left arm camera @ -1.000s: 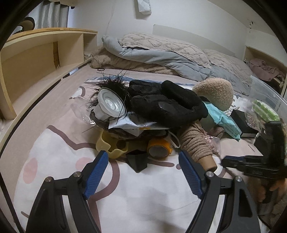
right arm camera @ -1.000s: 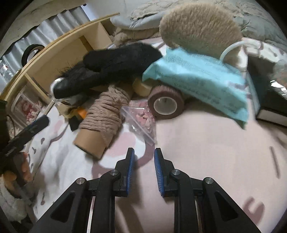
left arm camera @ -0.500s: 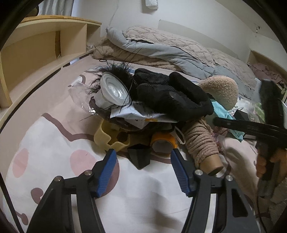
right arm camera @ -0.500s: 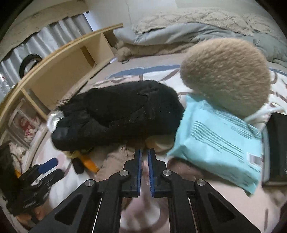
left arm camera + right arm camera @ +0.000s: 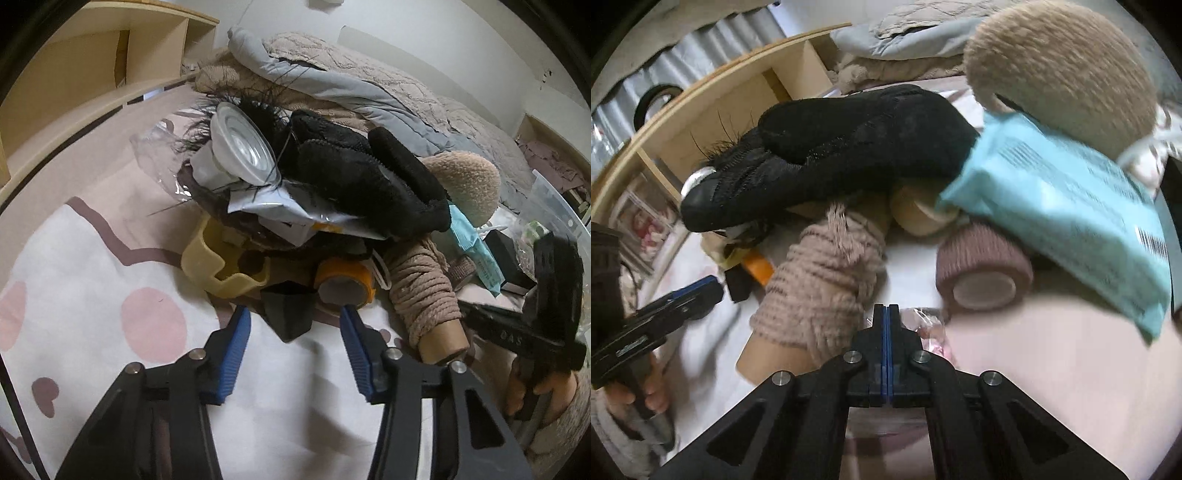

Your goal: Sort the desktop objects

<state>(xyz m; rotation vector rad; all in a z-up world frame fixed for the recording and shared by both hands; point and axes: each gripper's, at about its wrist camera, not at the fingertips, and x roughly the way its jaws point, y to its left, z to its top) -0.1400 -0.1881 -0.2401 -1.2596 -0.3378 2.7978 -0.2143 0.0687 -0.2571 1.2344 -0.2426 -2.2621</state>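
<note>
The small black angular piece [image 5: 290, 310] lay on the patterned bedsheet [image 5: 85, 280] at the near edge of the heap, touching the yellow plastic holder [image 5: 221, 266] on one side and sitting just below the orange roll of tape [image 5: 345, 280] on the other. The left gripper [image 5: 293, 317] stood around it: its blue pads flanked the piece with gaps on both sides, and its jaws had just been closing, now at a middling width, with the piece between them but not yet pressed. This looked like the pick-up step for that one item, the first to be drawn from the pile.

Further out, the cone of beige yarn [image 5: 820, 291] lay beside the tape, with a black fuzzy slipper [image 5: 849, 147], a clear lidded cup [image 5: 240, 144] and a grey mail pouch [image 5: 273, 206] stacked above. The right gripper [image 5: 885, 314] had its jaws fully together with nothing visibly between them, its tips between the yarn cone and a clear bag of pink bits [image 5: 929, 328]. A mauve bandage roll [image 5: 982, 269], a teal tissue pack [image 5: 1067, 218] and a tan plush hat [image 5: 1060, 74] lay beyond.

The next move probably called for the left pads to close until they gripped the black piece, then a lift straight away from the heap, so that the tape and the holder were not dragged along. The right gripper would need to open before it could take anything.
</note>
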